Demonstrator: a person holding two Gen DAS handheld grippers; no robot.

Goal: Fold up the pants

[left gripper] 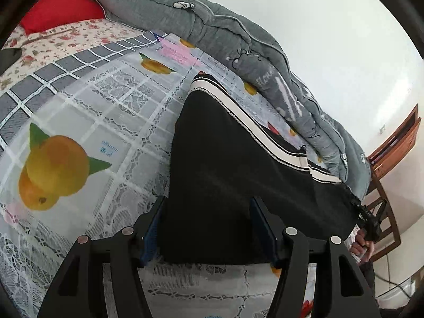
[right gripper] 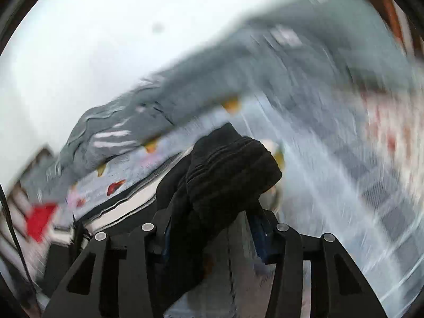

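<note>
Your pants lie on the bed, on the fruit-printed cover, with the grey quilt bunched along the far side. In the left wrist view they show as a broad, flat black panel with a black-and-white striped band running down its far edge, so at least one fold looks to be laid already. How many more folds remain is hard to judge, since neither view takes in the whole garment (the near end runs out of sight under the camera).

Your left gripper has its fingers standing moderately apart. The near edge of the black cloth lies between them and fills most of the gap, but the blue pads do not appear to press on it, so you are holding nothing on this side.

Your right gripper is a harder read because its view is badly smeared by motion. Its fingers also stand apart, and a ribbed, bunched end of the pants rises up between them, lying against the left finger with a clear gap to the right one. I read that as cloth let go rather than gripped.

My judgement is that you are at the end of one fold, with the fabric set down and both ends freed. Smoothing, and probably a further fold, are still to come.
</note>
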